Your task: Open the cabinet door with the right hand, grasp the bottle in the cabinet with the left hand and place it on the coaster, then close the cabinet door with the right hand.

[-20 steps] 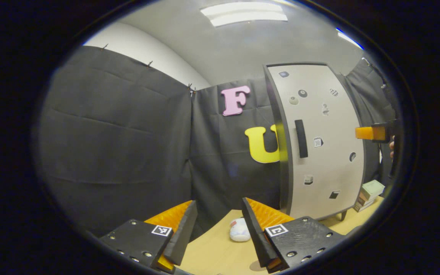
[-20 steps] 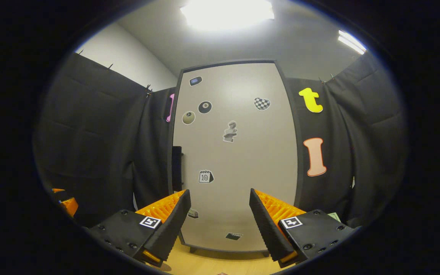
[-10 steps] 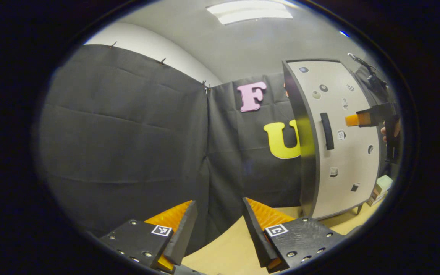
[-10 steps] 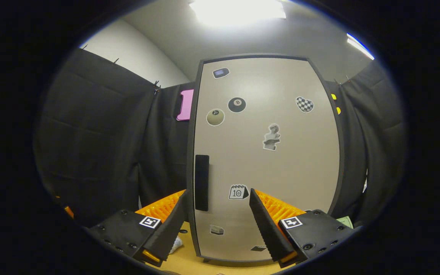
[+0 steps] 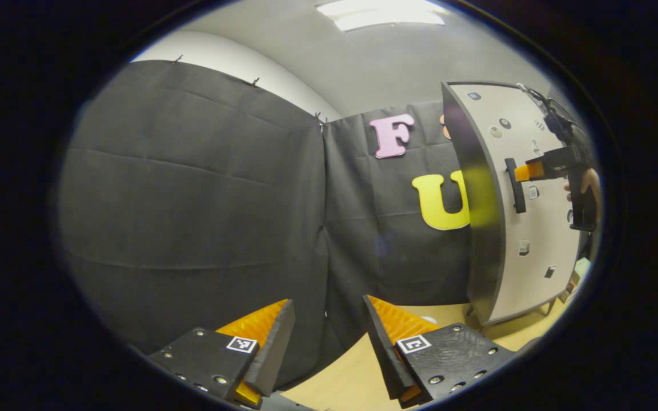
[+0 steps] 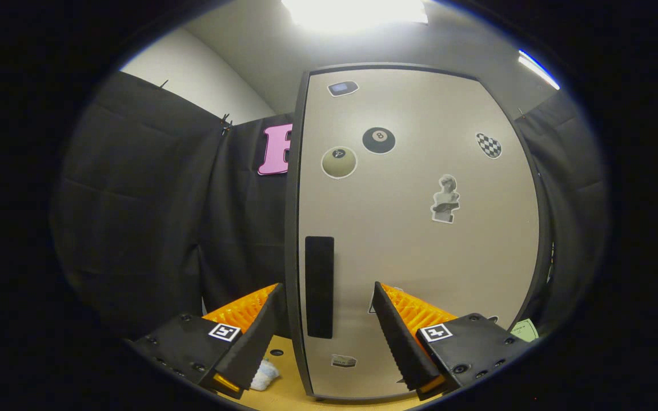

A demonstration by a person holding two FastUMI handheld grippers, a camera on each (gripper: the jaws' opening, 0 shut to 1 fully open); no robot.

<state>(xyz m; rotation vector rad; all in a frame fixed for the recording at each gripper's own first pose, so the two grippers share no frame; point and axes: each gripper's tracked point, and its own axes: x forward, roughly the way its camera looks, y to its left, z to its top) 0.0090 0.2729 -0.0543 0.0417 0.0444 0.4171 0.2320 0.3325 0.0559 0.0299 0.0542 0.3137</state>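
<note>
**Beige door shut, handle lined up between your right jaws**

Beige and sticker-dotted, the cabinet door (image 6: 420, 240) faces your right gripper (image 6: 326, 331) head on, and it sits flush in its dark frame. You are on the first step: getting hold of the door to open it. The black vertical handle (image 6: 319, 287) stands near the door's left edge, and in the right gripper view it falls in the gap between your spread jaws, nearer the left finger. In the left gripper view the right gripper (image 5: 526, 172) shows at the far right with its tip just at the handle (image 5: 515, 185); whether it touches yet, you cannot tell from these frames.

Your left gripper (image 5: 326, 337) hangs off to the side with its jaws spread and nothing between them, pointing mostly at the booth's black cloth, low over the wooden tabletop (image 5: 352, 371).

The bottle is presumably inside the cabinet behind the closed door, so you cannot judge its position. A small white object (image 6: 264, 374) lies on the tabletop by the cabinet's left foot; it is too small to say whether that is the coaster.

Next, ease the right gripper forward until both fingers straddle the handle, pinch it, then pull along the door's arc, which probably hinges on the right. Keep the left gripper clear of the swing.
</note>
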